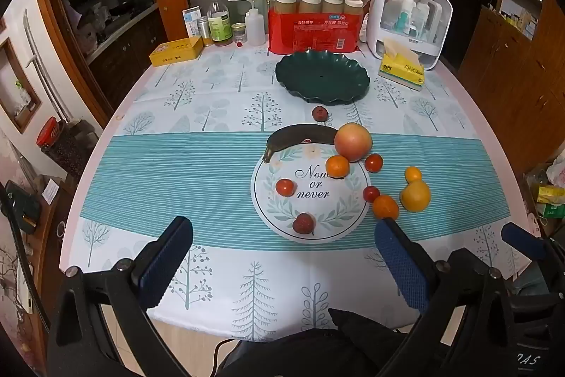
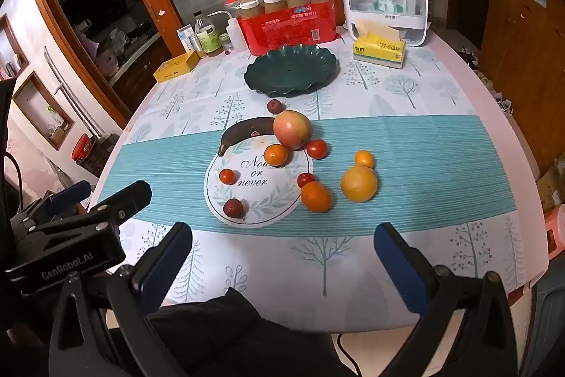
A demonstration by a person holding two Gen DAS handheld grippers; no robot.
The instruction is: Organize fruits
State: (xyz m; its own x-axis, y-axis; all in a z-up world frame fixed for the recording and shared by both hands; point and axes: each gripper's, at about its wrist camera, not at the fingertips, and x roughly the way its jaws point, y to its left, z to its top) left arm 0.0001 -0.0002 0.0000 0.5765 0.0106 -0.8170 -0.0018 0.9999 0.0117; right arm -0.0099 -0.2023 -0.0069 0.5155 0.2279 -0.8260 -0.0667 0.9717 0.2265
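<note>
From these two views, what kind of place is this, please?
Most likely a dining area in a home, next to a kitchen. A table with a printed tablecloth holds loose fruit and a dark green plate, a tissue box stands at the far edge, and kitchen cabinets show through the doorway.

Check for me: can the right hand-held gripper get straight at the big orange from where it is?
Probably yes. The right hand-held gripper is open and empty, and the tablecloth between it and the big orange is bare. The small orange touches its far side, so approach from the near side.
</note>
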